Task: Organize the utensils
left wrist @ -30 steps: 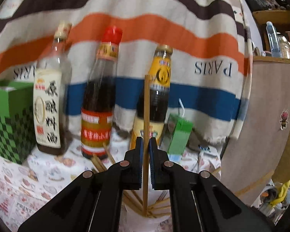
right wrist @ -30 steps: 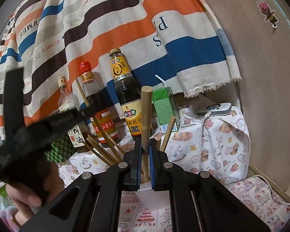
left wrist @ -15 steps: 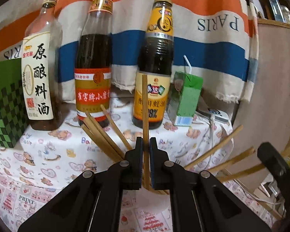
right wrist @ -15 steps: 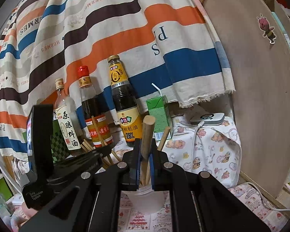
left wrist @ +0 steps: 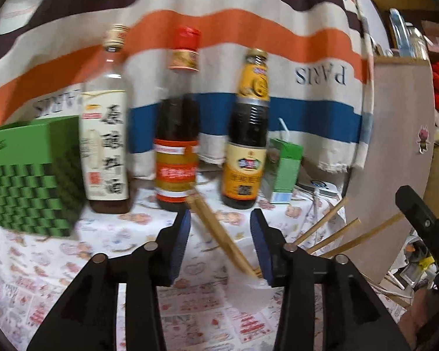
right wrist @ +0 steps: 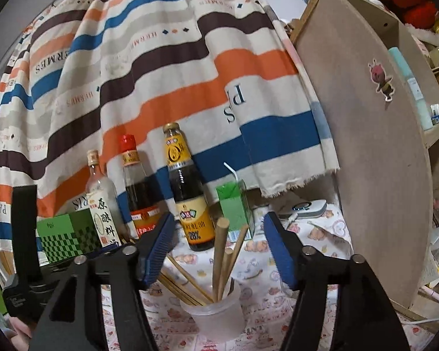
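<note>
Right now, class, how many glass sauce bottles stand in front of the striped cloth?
3, in a row: the pale-labelled bottle on the left beside the green checked box, the red-capped bottle in the middle, and the gold-labelled bottle on the right beside the green carton. None seems hidden.

Left gripper (left wrist: 219,242) held with blue-padded jaws spread wide, nothing between the pads (left wrist: 181,241). Right gripper (right wrist: 216,251) likewise parted, jaws apart and gripping nothing. Both aimed forward and slightly downward. Left gripper's black body glimpsed at the lower left of the right wrist view.
</note>
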`<state>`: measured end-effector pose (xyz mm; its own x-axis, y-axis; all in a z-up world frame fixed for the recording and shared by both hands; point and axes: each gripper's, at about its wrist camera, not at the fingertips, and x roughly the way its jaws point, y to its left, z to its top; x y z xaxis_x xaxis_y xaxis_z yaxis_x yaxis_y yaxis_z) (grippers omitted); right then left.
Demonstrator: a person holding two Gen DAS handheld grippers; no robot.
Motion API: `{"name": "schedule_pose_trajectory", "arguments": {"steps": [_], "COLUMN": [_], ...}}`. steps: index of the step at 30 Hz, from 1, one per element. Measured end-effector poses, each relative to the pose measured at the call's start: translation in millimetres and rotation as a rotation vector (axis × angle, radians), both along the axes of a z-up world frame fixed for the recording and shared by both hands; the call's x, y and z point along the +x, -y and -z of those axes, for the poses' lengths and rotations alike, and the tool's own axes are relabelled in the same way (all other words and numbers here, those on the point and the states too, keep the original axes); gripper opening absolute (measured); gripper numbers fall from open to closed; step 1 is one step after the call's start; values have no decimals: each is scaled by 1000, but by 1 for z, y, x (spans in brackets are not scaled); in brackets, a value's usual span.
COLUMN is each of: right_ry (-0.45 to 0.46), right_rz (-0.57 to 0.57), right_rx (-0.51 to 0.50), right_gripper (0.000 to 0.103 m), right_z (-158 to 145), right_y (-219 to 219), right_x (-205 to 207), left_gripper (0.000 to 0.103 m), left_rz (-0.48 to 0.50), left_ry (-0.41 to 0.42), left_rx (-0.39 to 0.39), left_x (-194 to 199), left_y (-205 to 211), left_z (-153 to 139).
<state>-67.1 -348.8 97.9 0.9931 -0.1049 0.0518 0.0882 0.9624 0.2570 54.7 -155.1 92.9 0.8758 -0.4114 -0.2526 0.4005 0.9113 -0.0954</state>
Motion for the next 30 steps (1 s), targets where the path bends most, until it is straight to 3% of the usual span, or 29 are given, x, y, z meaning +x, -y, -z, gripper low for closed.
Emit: {"name": "schedule_pose_trajectory", "arguments": {"steps": [1, 4, 6, 10, 15, 22, 25, 30], "right_ry": [4, 0, -3, 13, 3, -112, -172, -195], "right_rz": [-4, -29, -34, -59, -99, -109, -130, -103], "right_rx": [2, 6, -12, -34, -66, -124, -136, -180], "right_gripper": [71, 73, 79, 86, 92, 93, 99, 103], "right_z": [-1, 0, 0, 0, 1, 9, 18, 30], "right_y": [0, -4, -8, -15, -28, -49, -56, -66], "right_x": [0, 0, 1, -3, -5, 9, 20, 27], "left_gripper": [52, 59, 68, 87, 102, 102, 102, 102], "left_rz": [-28, -71, -112, -146, -190, -280, -311, -317], "left_ry": [-3, 20, 37, 61, 97, 46, 24, 4], "left_rx": [21, 93, 120, 100, 70, 22, 10, 15], "left_x": [-2, -12, -20, -39, -60, -56, -48, -45], "left_y": [-4, -14, -23, -45, -68, -98, -110, -117], "left_z": [0, 1, 1, -1, 1, 26, 39, 55]}}
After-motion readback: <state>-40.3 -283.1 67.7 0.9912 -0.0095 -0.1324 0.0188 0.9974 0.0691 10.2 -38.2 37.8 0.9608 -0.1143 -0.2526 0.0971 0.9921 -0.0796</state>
